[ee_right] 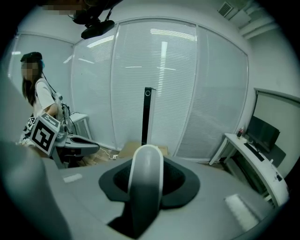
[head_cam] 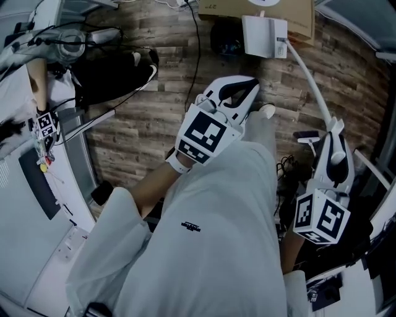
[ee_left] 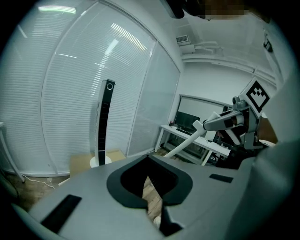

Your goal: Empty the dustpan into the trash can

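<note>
Head view: the right gripper [head_cam: 335, 139] is clamping the long white handle [head_cam: 307, 77], which is arching forward to the white dustpan [head_cam: 265, 36] by the cardboard box [head_cam: 297, 15], over the wooden floor [head_cam: 154, 105].

Left gripper view: the left gripper [ee_left: 151, 185] is keeping its jaws together on nothing.

Right gripper view: the handle [ee_right: 146, 183] is filling the jaws.

The pan is looking like light, stiff plastic. Its smooth handle is probably slippery and wobbling at this reach, so a hold nearer the pan would likely be steadier.

Cardboard box [head_cam: 300, 17] partly past top edge
</note>
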Tool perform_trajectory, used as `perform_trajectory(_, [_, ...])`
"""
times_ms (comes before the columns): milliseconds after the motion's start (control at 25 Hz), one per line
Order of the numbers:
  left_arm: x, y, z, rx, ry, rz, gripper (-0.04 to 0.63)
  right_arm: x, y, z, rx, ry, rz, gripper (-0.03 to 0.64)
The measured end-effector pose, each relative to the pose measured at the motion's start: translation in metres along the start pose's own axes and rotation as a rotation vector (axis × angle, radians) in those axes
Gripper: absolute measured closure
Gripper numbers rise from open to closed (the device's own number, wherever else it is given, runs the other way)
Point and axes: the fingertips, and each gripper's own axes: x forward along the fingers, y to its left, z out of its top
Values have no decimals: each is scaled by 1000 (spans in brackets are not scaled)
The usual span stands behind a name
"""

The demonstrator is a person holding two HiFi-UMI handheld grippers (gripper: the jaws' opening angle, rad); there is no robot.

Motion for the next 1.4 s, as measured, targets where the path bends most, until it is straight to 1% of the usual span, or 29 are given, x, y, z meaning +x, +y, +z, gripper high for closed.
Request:
perform_trajectory(240, [20,-14,-4,5,27,-5,589,2,-33,-19,32,23,-23,502])
perform_trajectory(440, [41,-22,-8,0,56,-8,589,16,-51,-36,31,61,-30,502])
perform_trajectory(520, [47,-22,-10,-6,64,-7,589,28,-57,-42,42,80,-30,502])
perform_trajectory(640, [63,-22,-13,-8,53,-11,589,54,-66,-48,48,91,-30,502])
perform_trajectory(720, [73,-24,-20,3,66,-10,589,69,-70,-57,52,103,-32,502])
perform_trajectory(960, [97,-23,-38,-16,101,6,589,115,-88,-86,66,150,-31,502])
perform_trajectory(1240, [121,-14,-57,-43,115,45,589,169,-104,-127,131,201,-52,502])
perform_trajectory(1400, [134,-7,-69,-63,128,64,589,185,-117,-133,144,216,-60,502])
